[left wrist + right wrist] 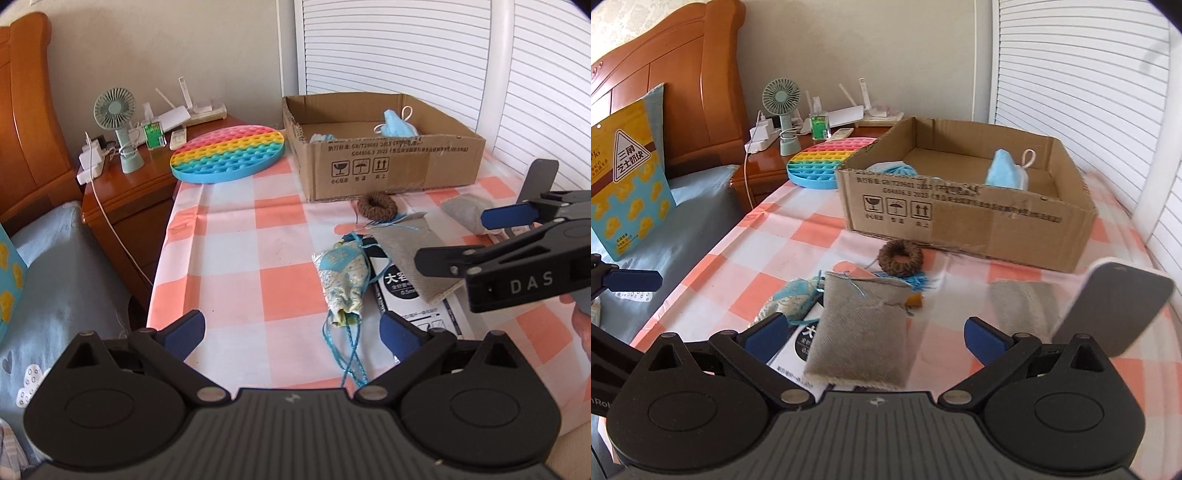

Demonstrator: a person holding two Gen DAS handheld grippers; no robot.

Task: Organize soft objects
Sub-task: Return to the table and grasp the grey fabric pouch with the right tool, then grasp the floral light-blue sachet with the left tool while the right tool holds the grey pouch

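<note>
A: Your right hand-held gripper (875,338) hangs released, its blue fingers (766,334) spread wide with nothing between them, low over the grey pouch (858,332). Why there?

B: I'd judge you are lining up on that pouch. It lies flat on the tabletop (812,236), partly over a printed packet (801,343), so a wide gap lets the fingers drop on either side of it.

A: And your left hand-held gripper (291,330)?

B: Also released and empty, held near the tabletop's near edge. The patterned sachet (341,280) with its blue cord (351,354) sits just beyond the fingers, likely your left-hand pick.

A: What lies further out?

B: A brown scrunchie (900,257) rests just in front of the box (964,225), and a second grey piece (1019,310) lies to the right, too blurred to name. All are still outside the box.

A: And the box itself?

B: It stands at the far side, open-topped, probably the collecting place: a blue mask (1004,171) leans inside near the front wall, and a blue-white item (897,170) sits at its left.

A: The rainbow mat (229,153)?

B: Far left, half over the tabletop's edge, apart from everything else.
</note>
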